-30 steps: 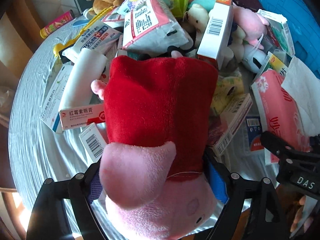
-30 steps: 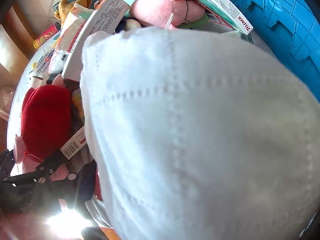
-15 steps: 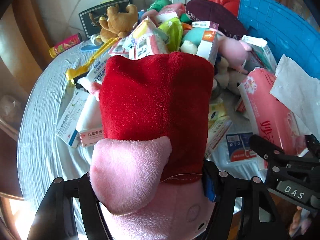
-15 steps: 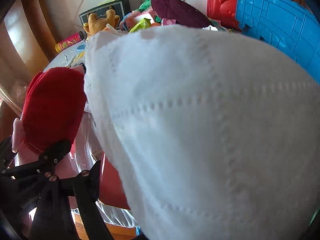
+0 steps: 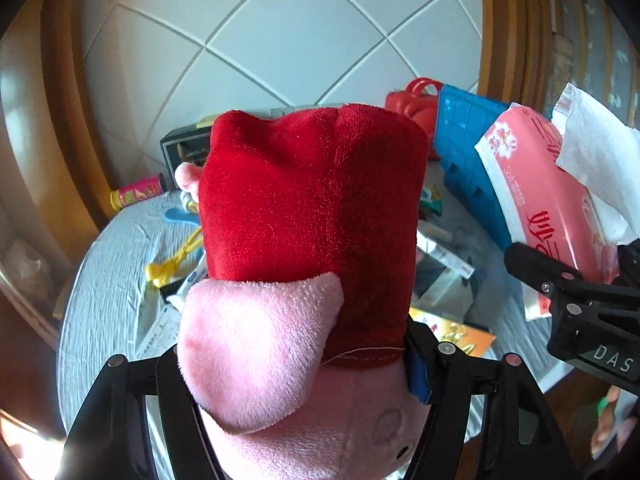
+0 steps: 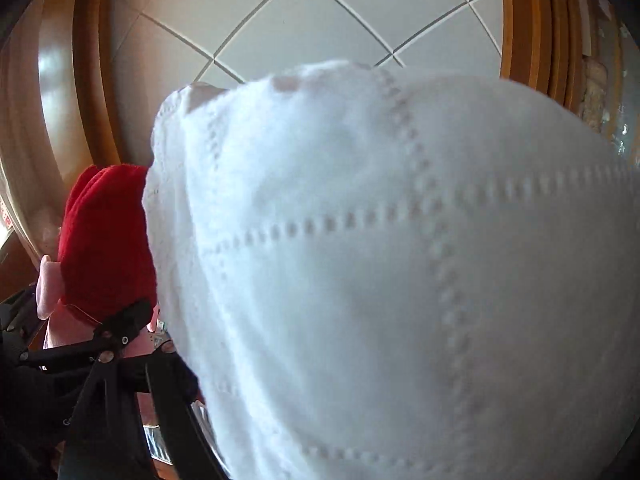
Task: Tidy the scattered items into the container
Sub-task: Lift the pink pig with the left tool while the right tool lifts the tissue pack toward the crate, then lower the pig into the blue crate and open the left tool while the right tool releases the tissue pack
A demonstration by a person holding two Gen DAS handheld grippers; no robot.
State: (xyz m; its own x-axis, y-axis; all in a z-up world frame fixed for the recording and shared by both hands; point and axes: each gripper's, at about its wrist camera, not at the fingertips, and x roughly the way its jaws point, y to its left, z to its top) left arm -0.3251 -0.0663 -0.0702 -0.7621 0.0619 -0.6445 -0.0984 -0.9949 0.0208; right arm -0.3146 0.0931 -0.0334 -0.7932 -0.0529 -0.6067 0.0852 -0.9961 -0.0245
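White wall tiles stand behind a round table (image 5: 104,280) still covered in boxes and toys. Most of the tidying is left. The left gripper (image 5: 296,384) is squeezed tight on a pink pig toy (image 5: 308,220) in a red dress, up in the air. The right gripper (image 5: 576,304) pinches a pink tissue pack (image 5: 540,200). The blue container (image 5: 468,160) waits at the table's far right edge.
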